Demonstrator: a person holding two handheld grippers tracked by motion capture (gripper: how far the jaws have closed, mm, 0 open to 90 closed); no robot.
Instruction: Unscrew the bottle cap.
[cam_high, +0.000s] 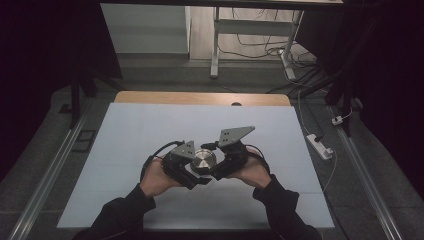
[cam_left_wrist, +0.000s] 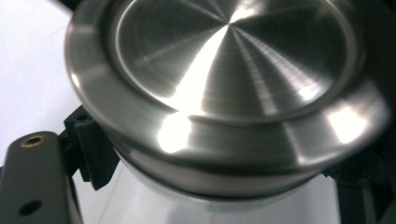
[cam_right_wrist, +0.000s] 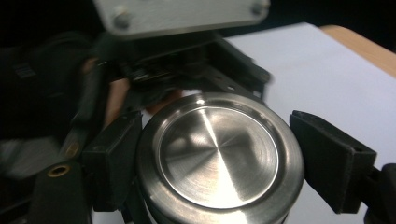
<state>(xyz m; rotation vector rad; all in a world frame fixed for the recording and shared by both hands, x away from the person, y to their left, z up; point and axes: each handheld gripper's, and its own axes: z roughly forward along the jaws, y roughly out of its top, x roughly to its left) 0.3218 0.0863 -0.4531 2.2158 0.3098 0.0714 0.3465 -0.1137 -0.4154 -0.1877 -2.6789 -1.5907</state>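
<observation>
A jar with a brushed steel lid (cam_high: 203, 160) is held up between both grippers over the white sheet (cam_high: 140, 130). In the left gripper view the lid (cam_left_wrist: 229, 70) looms close, with the clear jar body (cam_left_wrist: 154, 205) under it; my left gripper (cam_left_wrist: 219, 189) is shut on that body just below the lid's rim. In the right gripper view my right gripper (cam_right_wrist: 224, 158) is shut on the lid (cam_right_wrist: 219, 154), one black pad (cam_right_wrist: 114, 158) on its left side and one on its right. From above, the left gripper (cam_high: 196, 175) and right gripper (cam_high: 213, 169) meet at the jar.
The white sheet covers a wooden table whose far edge (cam_high: 200, 98) shows bare. A white power strip (cam_high: 320, 146) and cables lie on the floor to the right. Desk legs (cam_high: 215, 45) stand beyond the table.
</observation>
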